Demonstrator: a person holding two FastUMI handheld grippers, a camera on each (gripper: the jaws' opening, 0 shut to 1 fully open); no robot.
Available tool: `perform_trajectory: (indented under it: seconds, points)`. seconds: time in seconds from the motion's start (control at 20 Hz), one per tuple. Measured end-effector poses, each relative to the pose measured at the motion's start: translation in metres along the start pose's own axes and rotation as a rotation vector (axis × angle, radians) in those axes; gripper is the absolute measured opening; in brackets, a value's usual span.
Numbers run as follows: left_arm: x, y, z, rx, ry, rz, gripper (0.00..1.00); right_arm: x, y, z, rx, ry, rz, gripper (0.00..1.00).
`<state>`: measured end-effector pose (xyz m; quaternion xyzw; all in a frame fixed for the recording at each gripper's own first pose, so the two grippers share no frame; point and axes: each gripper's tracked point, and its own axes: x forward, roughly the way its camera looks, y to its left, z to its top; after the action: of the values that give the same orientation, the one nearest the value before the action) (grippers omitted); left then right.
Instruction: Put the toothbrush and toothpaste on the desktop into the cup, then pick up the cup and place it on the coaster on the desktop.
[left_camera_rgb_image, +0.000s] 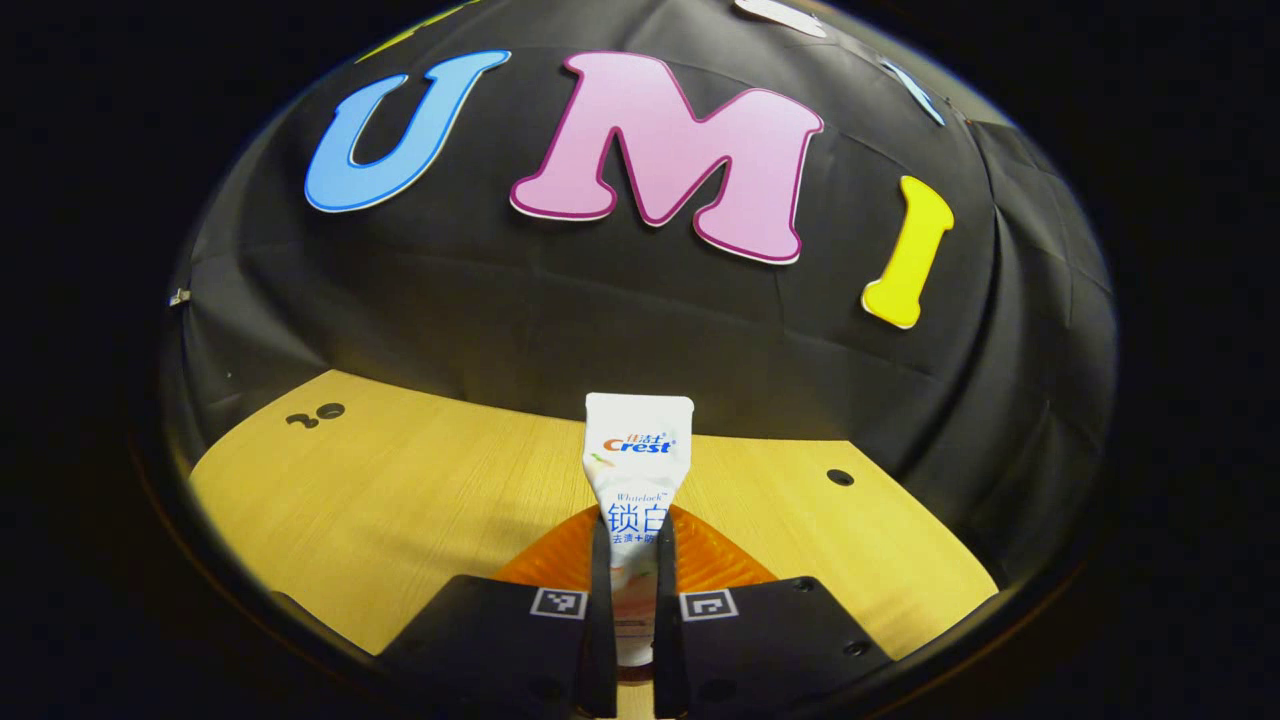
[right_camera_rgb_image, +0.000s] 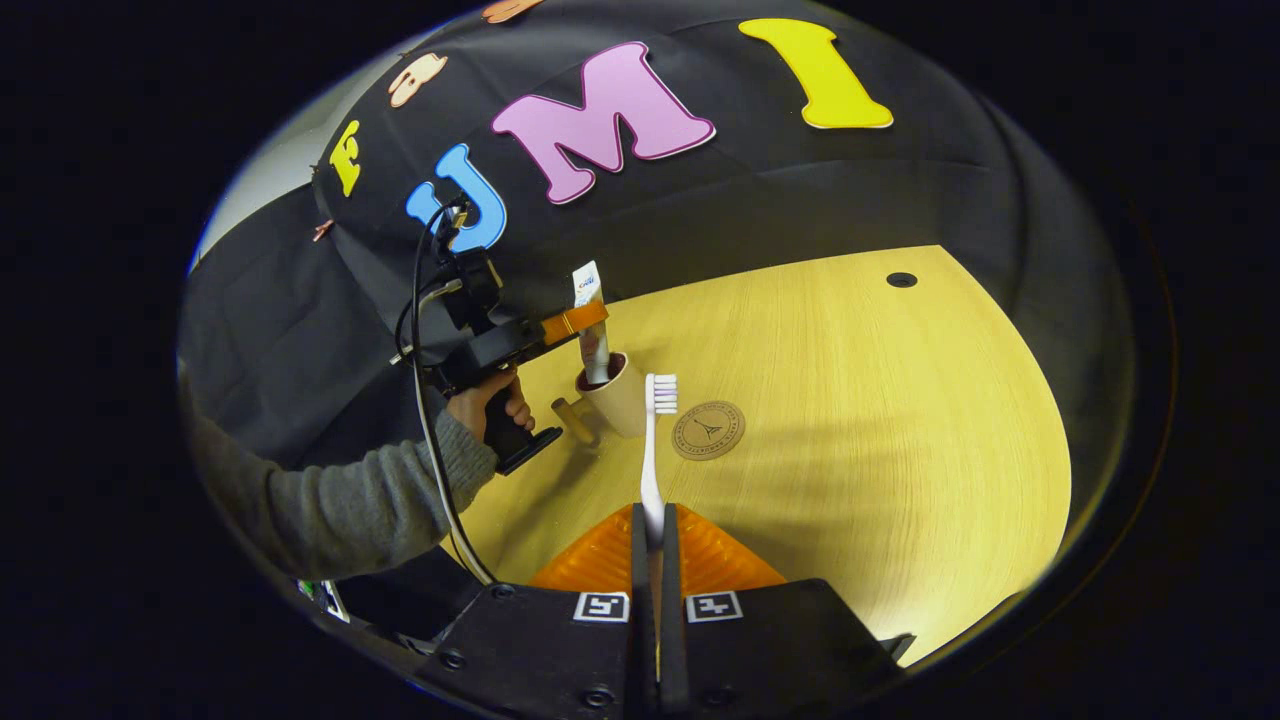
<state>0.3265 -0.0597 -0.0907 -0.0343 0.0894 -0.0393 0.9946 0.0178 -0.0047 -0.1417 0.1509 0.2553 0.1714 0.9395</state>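
In the right gripper view, bottom centre, the right gripper (right_camera_rgb_image: 652, 560) clamps the brush (right_camera_rgb_image: 652, 450) low on its handle; light, stiff, slippery. Farther up-left, the left gripper (right_camera_rgb_image: 578, 322) pinches the soft paste (right_camera_rgb_image: 592, 330) mid-tube, its lower end in the cup (right_camera_rgb_image: 620, 400), with the coaster (right_camera_rgb_image: 708, 430) just right.

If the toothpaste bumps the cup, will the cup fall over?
Maybe. The cup looks small and probably light, and the toothpaste stands tall in it, held by the left gripper. A sideways nudge could tip it, though its handle side might steady it slightly.
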Motion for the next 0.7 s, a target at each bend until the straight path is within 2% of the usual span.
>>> perform_trajectory:
  seconds: [0.2,0.45,0.5,0.55,0.6,0.65,0.7]
  points:
    - [0.004,0.003,-0.014,0.011,0.028,0.001,0.20,0.002,0.000,0.002,0.007,-0.005,-0.003,0.06]
    - [0.003,0.006,-0.029,0.026,0.062,0.006,0.26,0.003,-0.002,0.001,0.013,-0.003,-0.009,0.06]
    - [0.002,0.005,-0.031,0.024,0.070,-0.003,0.26,0.003,-0.003,0.001,0.013,-0.004,-0.009,0.06]
    - [0.002,0.003,-0.033,0.023,0.071,-0.012,0.22,0.003,-0.003,0.001,0.015,-0.002,-0.008,0.06]
    - [0.000,0.002,-0.033,0.024,0.073,-0.019,0.27,0.004,-0.003,0.002,0.016,-0.004,-0.007,0.06]
    - [-0.001,0.002,-0.034,0.028,0.078,-0.018,0.39,0.003,-0.003,0.003,0.017,-0.006,-0.003,0.06]
    - [-0.002,0.002,-0.035,0.034,0.084,-0.015,0.24,0.003,-0.002,0.003,0.018,-0.010,0.000,0.06]
